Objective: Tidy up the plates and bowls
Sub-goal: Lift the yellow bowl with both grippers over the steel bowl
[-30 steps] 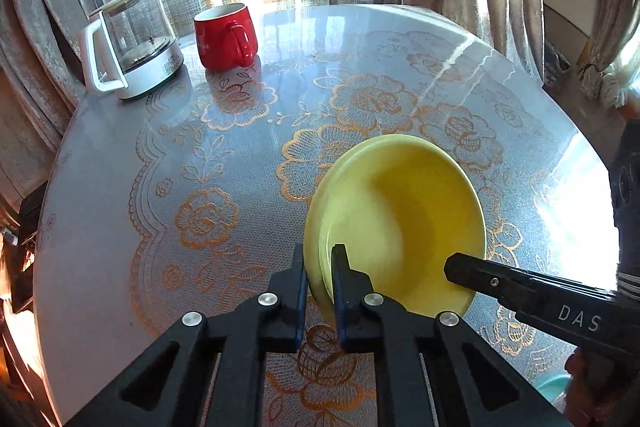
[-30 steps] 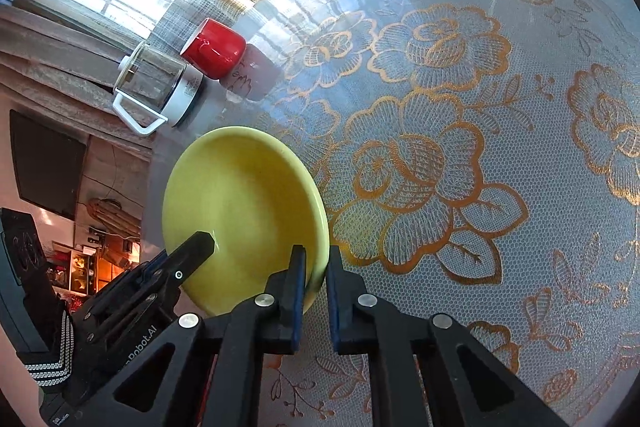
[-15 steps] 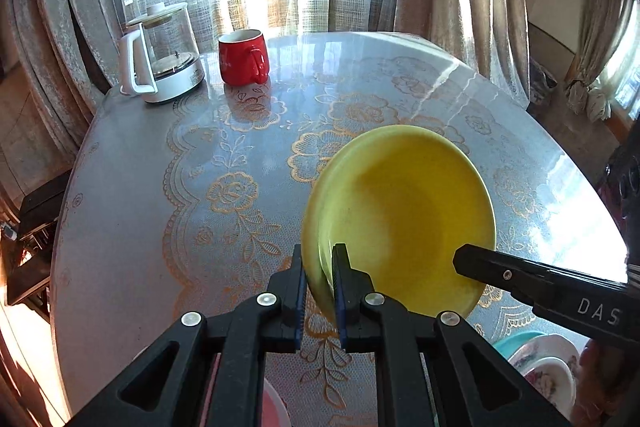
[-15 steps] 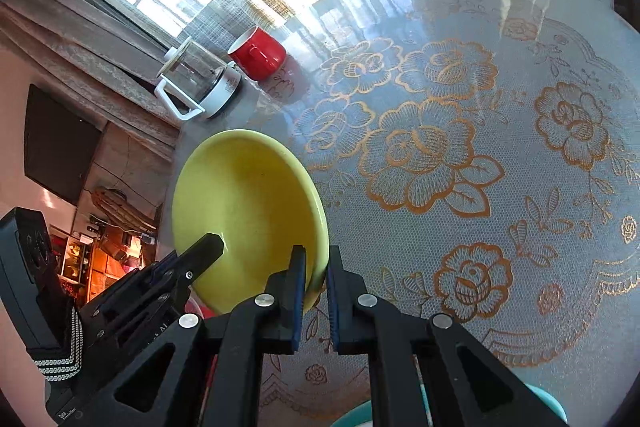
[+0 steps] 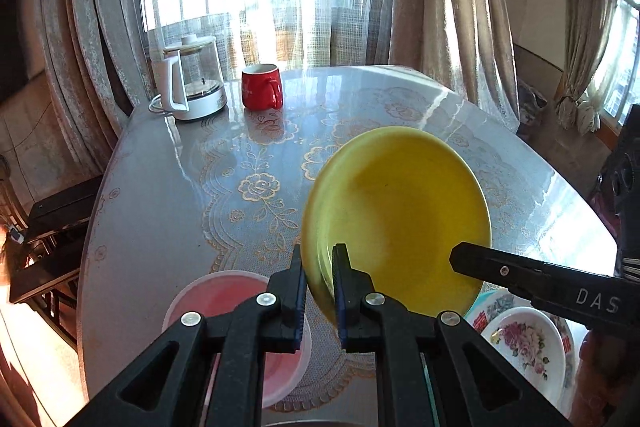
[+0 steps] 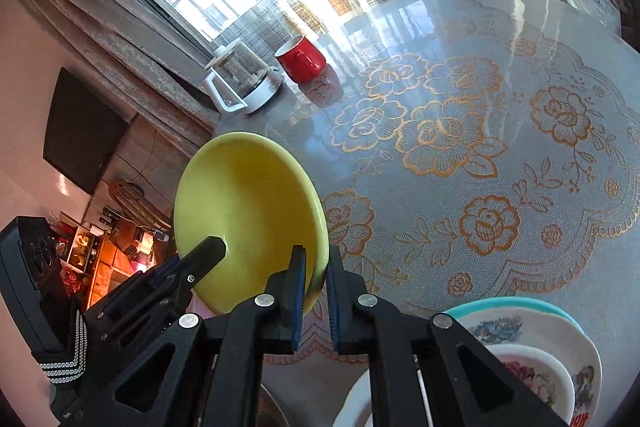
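Yellow glazed ceramic is filling the near view of both cameras: a shallow yellow plate (image 5: pixel 396 223) is being held clear above the table, tilted steeply, with the left gripper (image 5: pixel 319 291) clamping its near-left rim and the right gripper (image 6: pixel 316 287) clamping the opposite rim, each pair of jaws pinched tight on the thin edge. Just below and left of the left gripper a round pink plastic lid or dish (image 5: pixel 236 311) is lying on the round glass-topped table with gold floral lace (image 5: pixel 168 187); below and right of the right gripper a stack of flowered white bowls on a teal-rimmed plate (image 6: pixel 532 339) is waiting, probably the place the yellow plate is going. Well beyond the plate, a red ceramic mug (image 5: pixel 261 86) and a glass kettle with a white handle (image 5: pixel 190 83) are standing near the window. With only narrow bites on a smooth rim, the plate could be slipping out if the two hands drift apart or twist unevenly, and setting it down tilted could be knocking the stacked bowls.
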`<state>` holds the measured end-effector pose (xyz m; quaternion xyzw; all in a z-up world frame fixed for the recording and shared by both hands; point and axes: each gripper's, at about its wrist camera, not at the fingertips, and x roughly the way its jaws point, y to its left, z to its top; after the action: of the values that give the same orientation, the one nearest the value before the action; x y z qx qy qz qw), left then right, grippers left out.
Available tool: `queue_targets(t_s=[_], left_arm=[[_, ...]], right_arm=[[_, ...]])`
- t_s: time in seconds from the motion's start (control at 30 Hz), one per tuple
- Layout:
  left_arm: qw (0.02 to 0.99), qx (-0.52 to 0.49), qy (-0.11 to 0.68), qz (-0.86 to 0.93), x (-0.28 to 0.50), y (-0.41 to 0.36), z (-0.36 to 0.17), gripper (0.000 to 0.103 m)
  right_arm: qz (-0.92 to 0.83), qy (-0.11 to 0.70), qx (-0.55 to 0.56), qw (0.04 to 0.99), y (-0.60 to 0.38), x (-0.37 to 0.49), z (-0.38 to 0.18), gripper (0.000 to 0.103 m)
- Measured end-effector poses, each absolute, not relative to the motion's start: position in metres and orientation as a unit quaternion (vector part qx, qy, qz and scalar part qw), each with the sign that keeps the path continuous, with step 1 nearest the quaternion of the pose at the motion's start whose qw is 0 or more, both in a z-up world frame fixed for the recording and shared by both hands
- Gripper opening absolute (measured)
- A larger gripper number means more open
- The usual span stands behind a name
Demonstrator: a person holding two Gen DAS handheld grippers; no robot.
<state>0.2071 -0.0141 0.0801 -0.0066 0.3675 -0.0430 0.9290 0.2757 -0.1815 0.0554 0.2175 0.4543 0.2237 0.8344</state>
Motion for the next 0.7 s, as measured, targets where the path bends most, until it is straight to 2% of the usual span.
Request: queue_targets(t_s=[0.7], left_arm=[[0.95, -0.036, 0.308, -0.031, 0.081, 0.02, 0.071, 0.013]], right_arm=[[0.273, 0.408, 0.217, 0.844, -0.155, 0.169, 0.059, 0.011]])
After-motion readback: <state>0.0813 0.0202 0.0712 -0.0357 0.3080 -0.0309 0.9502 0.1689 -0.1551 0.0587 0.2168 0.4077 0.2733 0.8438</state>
